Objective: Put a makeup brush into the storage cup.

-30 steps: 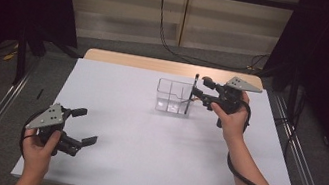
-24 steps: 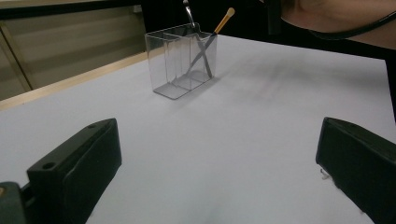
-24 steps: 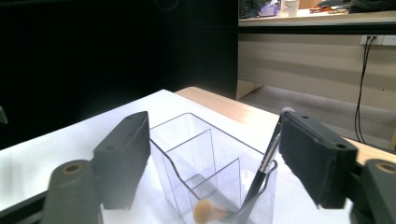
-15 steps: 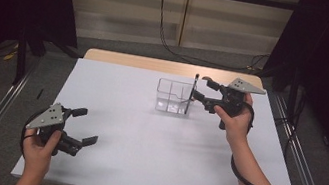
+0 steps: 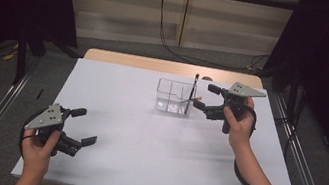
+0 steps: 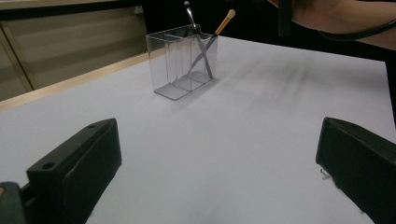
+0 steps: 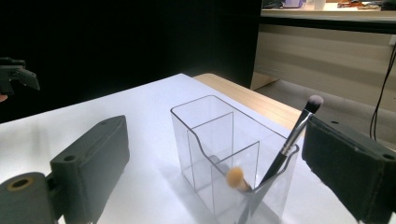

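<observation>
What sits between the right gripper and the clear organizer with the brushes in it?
Nothing visible. The right gripper, jaws open, hangs just beside the clear organizer, with only bare white table between them. The black brush and the tan-tipped brush stand inside the compartment nearest it.

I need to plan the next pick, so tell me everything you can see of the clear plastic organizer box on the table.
The clear plastic organizer box is a rectangular, open-topped holder split by clear dividers into compartments. It stands upright on the white table, toward the far side. Two makeup brushes lean in the end compartment nearest the right claw: a dark-handled brush with a grey tip, and a tan-tipped brush. The other compartments look empty. Neither claw touches it.
</observation>
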